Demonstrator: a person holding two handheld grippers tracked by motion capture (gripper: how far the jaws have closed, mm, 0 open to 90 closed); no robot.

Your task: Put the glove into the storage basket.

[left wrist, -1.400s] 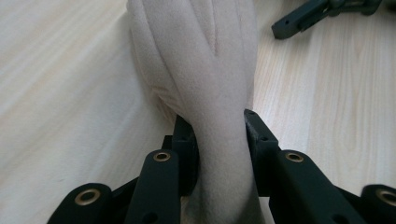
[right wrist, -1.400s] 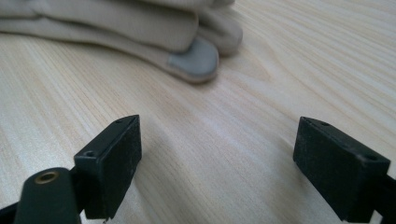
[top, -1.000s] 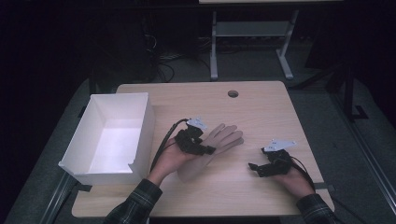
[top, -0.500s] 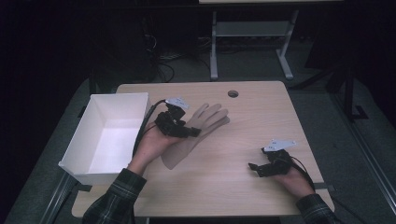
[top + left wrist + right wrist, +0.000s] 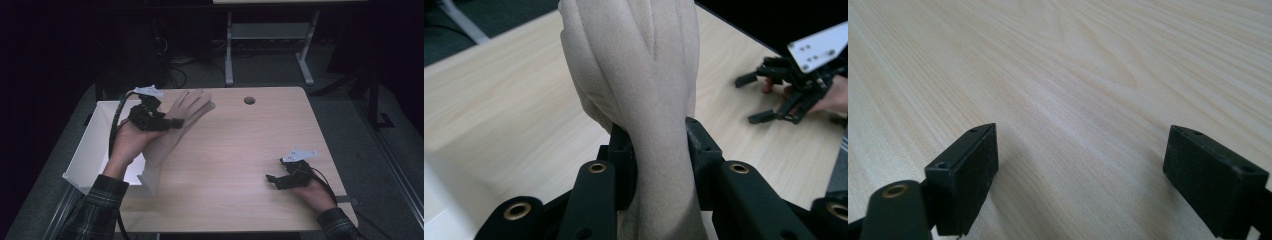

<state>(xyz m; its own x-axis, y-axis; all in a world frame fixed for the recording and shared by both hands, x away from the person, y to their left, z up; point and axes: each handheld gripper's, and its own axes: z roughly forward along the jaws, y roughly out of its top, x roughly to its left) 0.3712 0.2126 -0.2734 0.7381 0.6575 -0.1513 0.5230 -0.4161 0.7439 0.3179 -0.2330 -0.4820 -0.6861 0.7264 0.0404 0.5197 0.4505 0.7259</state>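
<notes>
Left gripper (image 5: 172, 122), clamped on the beige fleece glove (image 5: 182, 117), has carried it from mid-table leftward and away from the person. It's now lifted at the near edge of the white open box (image 5: 95, 150), cuff hanging over the box's corner.

One beige glove (image 5: 186, 114) at upper left of centre in the high view, and one white box (image 5: 98, 145) at the left edge of the single worktop (image 5: 240, 165). Two of the hand-held gripper kind: the left hand-held gripper (image 5: 172, 122) at upper left, the right hand-held gripper (image 5: 270, 180) at lower right. One round hole (image 5: 249, 100) near the worktop's far edge.
</notes>
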